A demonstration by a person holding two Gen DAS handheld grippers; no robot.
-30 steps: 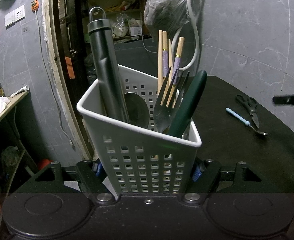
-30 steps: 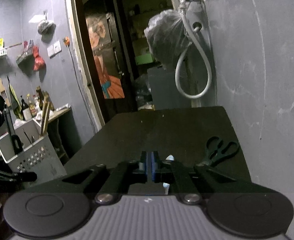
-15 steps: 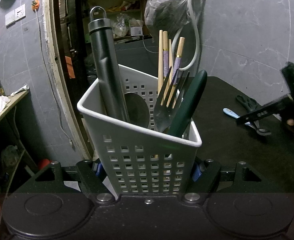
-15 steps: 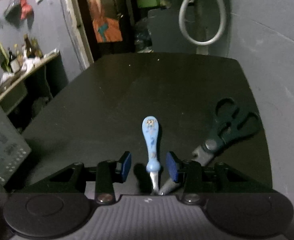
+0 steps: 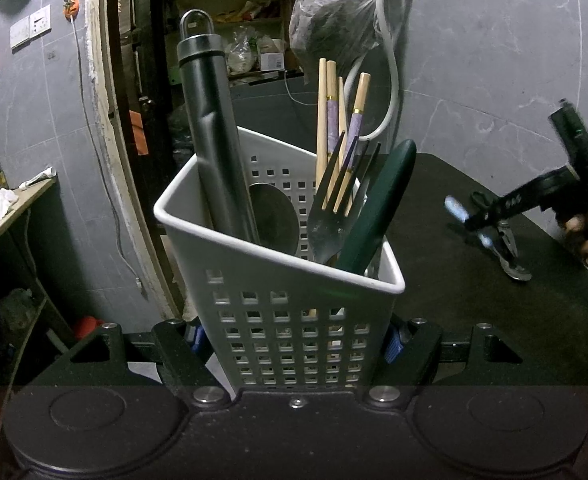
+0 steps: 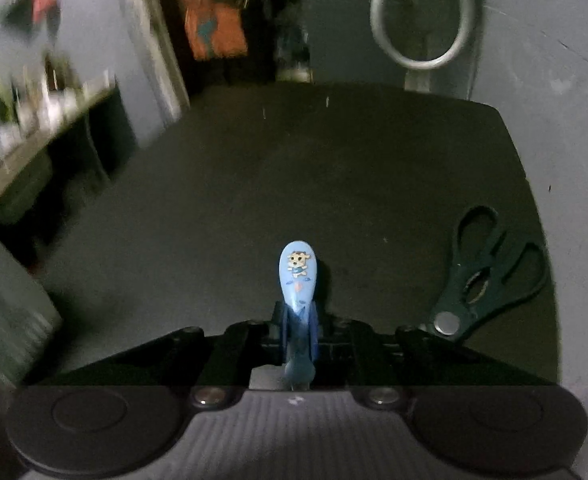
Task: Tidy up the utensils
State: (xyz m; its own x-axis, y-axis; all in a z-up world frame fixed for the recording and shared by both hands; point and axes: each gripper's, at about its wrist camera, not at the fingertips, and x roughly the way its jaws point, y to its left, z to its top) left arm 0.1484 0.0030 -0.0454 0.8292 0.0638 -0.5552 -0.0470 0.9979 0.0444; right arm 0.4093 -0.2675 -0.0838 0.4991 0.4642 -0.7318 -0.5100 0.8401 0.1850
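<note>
Ahead of the right hand-held gripper (image 6: pixel 298 330), a dark surface (image 6: pixel 334 168) against grey walls; its jaws, just closing, clamp the blue-handled spoon (image 6: pixel 297 276), scissors (image 6: pixel 490 272) to its right. Left hand-held gripper (image 5: pixel 294 340) clamps the white basket (image 5: pixel 294 320) holding fork (image 5: pixel 334 216), chopsticks (image 5: pixel 326 120), ladle (image 5: pixel 209 128)

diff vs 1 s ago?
The right gripper swung down over the table, opened, and has just been closing onto the blue-handled spoon, now between its pads. The scissors haven't moved. The left gripper stays clamped on the white utensil basket, contents unchanged.
</note>
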